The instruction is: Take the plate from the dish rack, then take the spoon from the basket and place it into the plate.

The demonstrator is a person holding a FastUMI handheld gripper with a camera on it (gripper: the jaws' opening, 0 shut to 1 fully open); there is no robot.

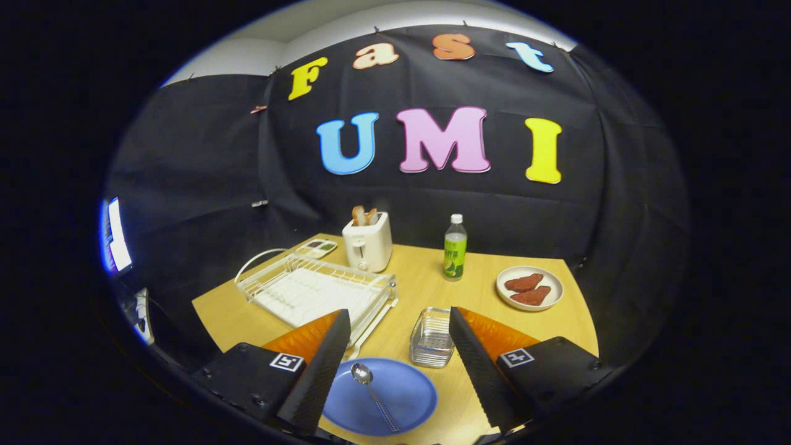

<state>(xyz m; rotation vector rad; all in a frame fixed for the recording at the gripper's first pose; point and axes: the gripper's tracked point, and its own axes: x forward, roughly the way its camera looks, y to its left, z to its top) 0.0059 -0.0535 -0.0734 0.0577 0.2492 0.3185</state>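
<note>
Lying in the round blue plate (383, 395) is a metal spoon (372, 386), its bowl toward the dish rack, handle toward the camera. The hand-held gripper (395, 364) is released, fingers spread wide to either side of that plate and grasping nothing. Just beyond the plate stands a small clear wire basket (431, 339); left of it sits the white wire dish rack (315, 290). Farther off on the wooden counter (420, 278), a white toaster (368, 244) holds bread, and a pale dish (529, 287) carries two red pieces.
</note>
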